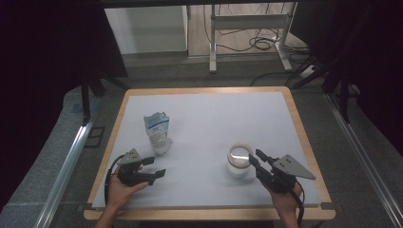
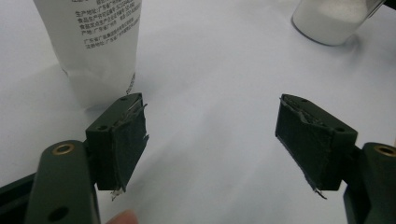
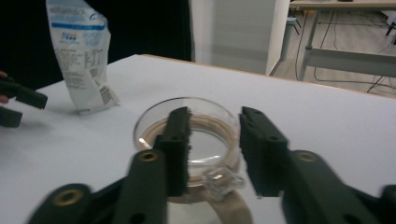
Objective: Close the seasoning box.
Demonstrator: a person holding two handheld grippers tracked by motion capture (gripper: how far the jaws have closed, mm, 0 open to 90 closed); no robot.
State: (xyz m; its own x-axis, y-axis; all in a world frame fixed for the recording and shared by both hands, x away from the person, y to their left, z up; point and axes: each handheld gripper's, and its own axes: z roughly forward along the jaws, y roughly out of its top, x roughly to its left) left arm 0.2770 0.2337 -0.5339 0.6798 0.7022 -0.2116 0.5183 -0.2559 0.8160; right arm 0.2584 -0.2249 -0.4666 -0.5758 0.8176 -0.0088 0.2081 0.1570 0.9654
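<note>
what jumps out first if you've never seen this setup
First, the crumpled white and blue printed pouch standing upright left of centre on the white table top. Next, the clear glass jar with white powder inside, open-topped, right of centre near the front. The right gripper reaches to the jar with its jaws parted beside a small glass knob at the jar's near side, while the left gripper waits with jaws open in front of the pouch.

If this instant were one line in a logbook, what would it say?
left gripper: open, near white printed pouch | right gripper: jaws apart at rim of clear glass jar holding white powder | white table
</note>
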